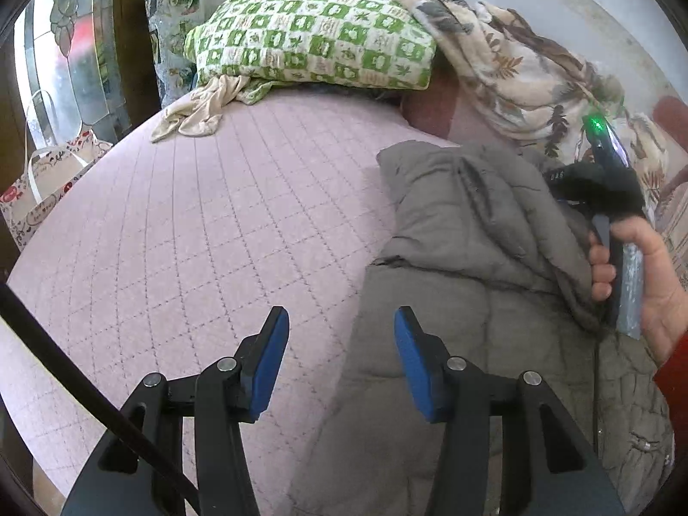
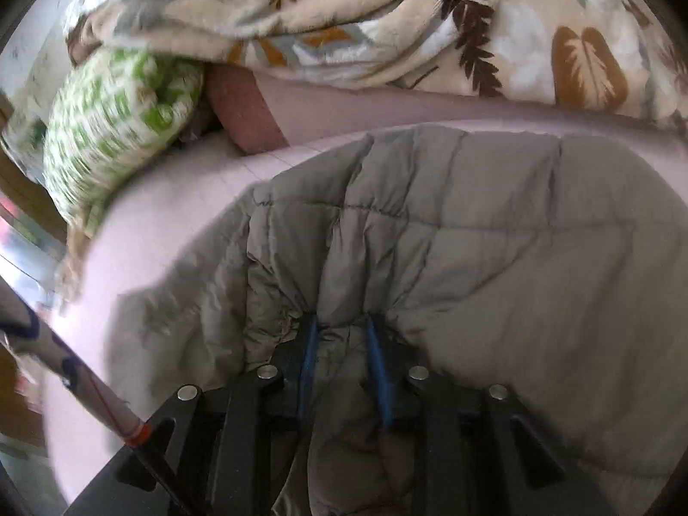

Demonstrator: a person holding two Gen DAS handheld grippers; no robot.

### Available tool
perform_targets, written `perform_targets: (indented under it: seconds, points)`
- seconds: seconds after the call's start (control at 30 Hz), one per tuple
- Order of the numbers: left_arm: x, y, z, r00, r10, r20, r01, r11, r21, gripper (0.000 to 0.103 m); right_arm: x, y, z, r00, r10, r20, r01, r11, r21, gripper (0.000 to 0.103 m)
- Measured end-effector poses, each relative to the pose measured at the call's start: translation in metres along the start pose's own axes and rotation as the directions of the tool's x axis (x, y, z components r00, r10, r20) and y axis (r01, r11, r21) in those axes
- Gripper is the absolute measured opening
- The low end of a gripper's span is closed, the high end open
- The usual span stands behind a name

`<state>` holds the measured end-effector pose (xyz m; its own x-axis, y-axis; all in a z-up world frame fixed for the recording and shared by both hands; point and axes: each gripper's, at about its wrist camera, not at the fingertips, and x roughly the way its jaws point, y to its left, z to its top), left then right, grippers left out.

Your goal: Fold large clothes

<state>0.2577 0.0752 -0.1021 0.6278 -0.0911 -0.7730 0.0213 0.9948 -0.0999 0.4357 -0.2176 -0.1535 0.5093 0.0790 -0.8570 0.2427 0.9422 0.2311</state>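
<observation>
1. On a pink quilted bed (image 1: 223,223): grey padded jacket (image 1: 464,258), lying along the side nearest the wall, bulky and partly doubled over itself.
2. Left gripper (image 1: 342,344): jaws spread, nothing between them, hovering over the jacket's edge and bare bed.
3. Right gripper (image 2: 342,335): jaws pinching a bunched fold of the jacket, fabric puckered tight around the blue pads (image 2: 378,370).
4. Judging by the layout: fold under way, probably one side brought over; rest of the jacket loose and rumpled, so more folds and smoothing left.
5. Seen only from the left wrist: person's right hand (image 1: 636,284) on the gripper handle, red sleeve (image 1: 675,382), cream garment (image 1: 202,112) crumpled near the green checked pillow (image 1: 309,38), patterned bag (image 1: 43,185) beside the bed.
6. Seen only from the right wrist: the pinch itself close up, quilting seams running across the jacket's broad panel, and the leaf-print blanket (image 2: 430,26) heaped just beyond the jacket.
7. Blurred in the right wrist view: pillow and left margin, so little to tell there.
</observation>
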Motion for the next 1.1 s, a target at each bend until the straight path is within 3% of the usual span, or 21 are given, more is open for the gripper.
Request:
perform_targets:
  seconds: [0.1,0.2,0.27,0.37,0.5,0.57,0.63,0.73,0.83,0.9,1.0,1.1]
  points:
    - [0.003,0.008,0.000,0.999,-0.027,-0.023,0.027,0.999,-0.032,0.050,-0.009,0.009,0.008,0.999,-0.051,-0.009,0.051,0.998,-0.033,0.026]
    - [0.001,0.012,0.001,1.000,-0.020,-0.017,0.019,0.999,-0.043,0.050,-0.059,0.029,0.007,0.989,-0.058,0.140,0.073,0.992,-0.107,0.026]
    - [-0.002,0.011,0.000,1.000,-0.015,-0.009,0.015,0.999,-0.044,0.050,-0.081,0.040,-0.003,0.983,0.010,0.182,0.016,0.990,-0.138,0.026]
    - [0.000,0.008,-0.001,1.000,-0.002,-0.011,0.002,1.000,-0.029,0.050,-0.067,0.051,-0.022,0.993,0.060,0.097,-0.045,0.987,-0.154,0.027]
    - [-0.002,-0.002,-0.002,1.000,0.020,0.002,-0.020,1.000,0.012,0.050,-0.030,0.068,-0.040,0.995,-0.084,0.056,0.097,0.953,-0.288,0.032]
    - [-0.007,-0.007,-0.002,0.999,0.033,0.022,-0.034,0.999,0.034,0.050,-0.048,0.070,-0.035,0.995,-0.081,0.060,0.096,0.950,-0.299,0.032]
    - [-0.010,-0.010,-0.003,0.998,0.044,0.042,-0.046,0.997,0.056,0.050,-0.081,0.060,-0.030,0.995,0.010,0.101,0.017,0.966,-0.260,0.032]
    - [-0.010,-0.014,-0.005,0.997,0.060,0.050,-0.064,0.994,0.086,0.050,-0.128,0.034,-0.032,0.981,0.044,0.190,-0.005,0.980,-0.199,0.033]
    - [-0.004,-0.015,-0.006,0.998,0.053,0.024,-0.055,0.995,0.087,0.050,-0.141,-0.002,-0.035,0.970,-0.042,0.238,0.078,0.986,-0.144,0.034]
    - [-0.002,-0.015,-0.006,0.999,0.043,0.007,-0.043,0.996,0.078,0.050,-0.122,-0.032,-0.041,0.972,-0.145,0.187,0.166,0.981,-0.103,0.033]
    - [-0.001,-0.014,-0.005,0.999,0.033,-0.002,-0.033,0.997,0.063,0.050,-0.073,-0.064,-0.051,0.981,-0.187,0.041,0.190,0.979,-0.078,0.033]
    - [-0.002,-0.015,-0.004,0.999,0.037,0.003,-0.037,0.997,0.061,0.050,-0.077,-0.069,-0.049,0.982,-0.180,0.052,0.184,0.979,-0.085,0.032]
